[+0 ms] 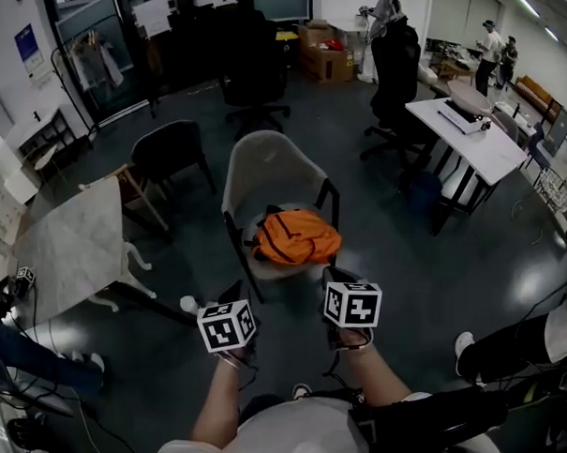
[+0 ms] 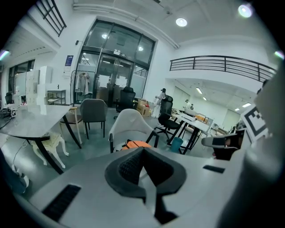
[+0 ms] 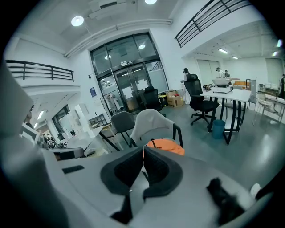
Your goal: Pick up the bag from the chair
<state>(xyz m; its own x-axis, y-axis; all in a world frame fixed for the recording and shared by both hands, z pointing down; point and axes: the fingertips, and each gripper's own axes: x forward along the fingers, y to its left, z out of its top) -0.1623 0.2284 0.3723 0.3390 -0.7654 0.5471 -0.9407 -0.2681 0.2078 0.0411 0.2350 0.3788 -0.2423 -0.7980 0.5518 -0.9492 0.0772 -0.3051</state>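
Left tool [image 2: 143,150] pressed together, nothing between the pads; right tool [image 3: 143,150] likewise closed and empty. Orange bag [image 1: 297,238] slumped on the seat of the pale chair [image 1: 267,164], ahead of and below both tools. Long axis roughly crosswise to both tools' line of aim. Right tool judged the nearer, tip just short of the bag's near edge, apparently no contact. Must spread before any grasp. Dark straps on top hard to trace; bag's lower part cut off behind each tool's own body in the gripper views.
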